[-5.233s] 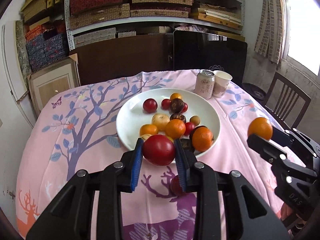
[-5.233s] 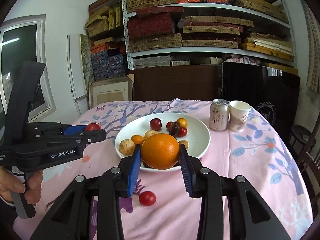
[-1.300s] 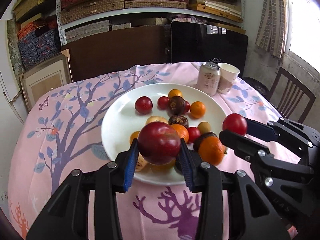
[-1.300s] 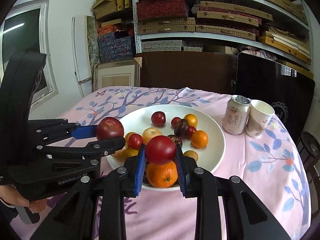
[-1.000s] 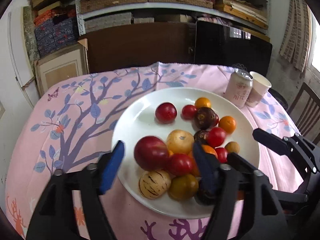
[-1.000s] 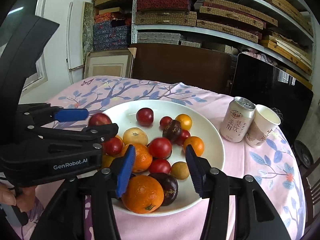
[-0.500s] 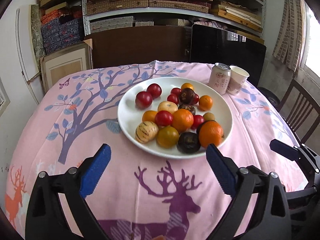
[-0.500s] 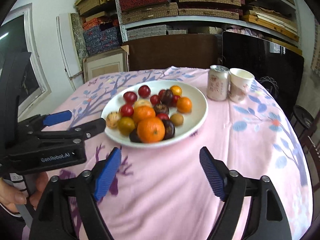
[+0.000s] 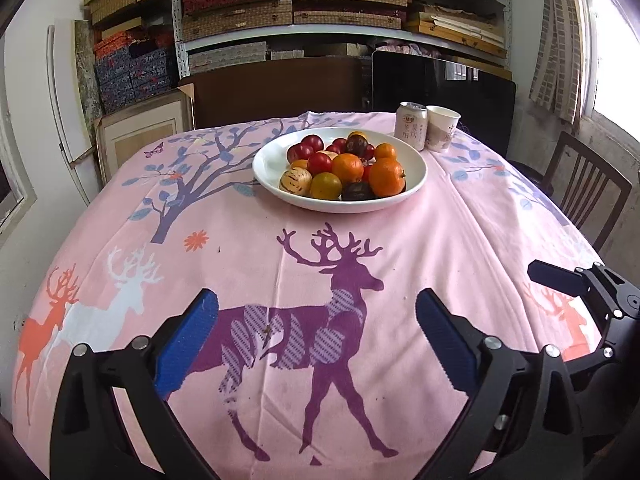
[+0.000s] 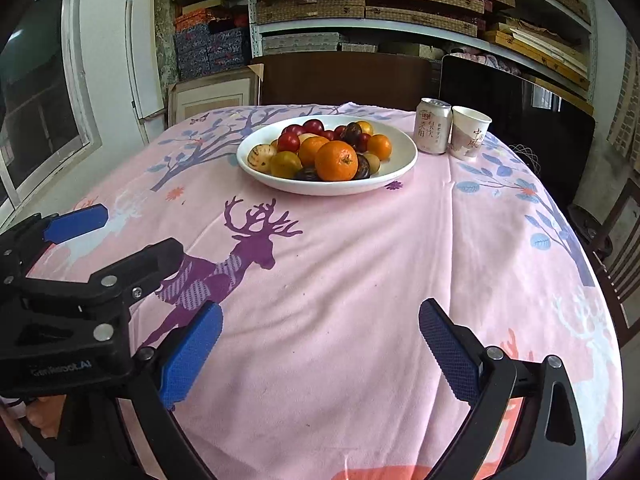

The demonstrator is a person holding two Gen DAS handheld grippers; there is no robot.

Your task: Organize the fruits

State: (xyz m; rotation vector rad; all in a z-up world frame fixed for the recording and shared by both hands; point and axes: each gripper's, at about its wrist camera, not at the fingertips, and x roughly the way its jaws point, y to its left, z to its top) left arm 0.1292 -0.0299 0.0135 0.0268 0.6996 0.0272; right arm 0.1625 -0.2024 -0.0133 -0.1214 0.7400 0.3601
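A white plate point(image 9: 272, 160) at the far middle of the table holds several fruits: oranges point(image 9: 386, 177), red plums point(image 9: 319, 162), dark fruits and a striped yellow melon point(image 9: 295, 179). The plate point(image 10: 396, 178) and a big orange point(image 10: 336, 161) also show in the right wrist view. My left gripper point(image 9: 316, 340) is wide open and empty, low over the near part of the pink cloth, well back from the plate. My right gripper point(image 10: 320, 344) is wide open and empty, beside it on the right.
A drink can point(image 9: 411, 125) and a paper cup point(image 9: 442, 128) stand just right of the plate. The pink deer-print tablecloth point(image 9: 440, 232) covers the round table. A wooden chair point(image 9: 588, 192) stands at the right. Shelves of boxes line the back wall.
Both grippers let go of their fruits onto the plate, opened wide and drew back toward the near edge of the table. The plate now looks farther away.
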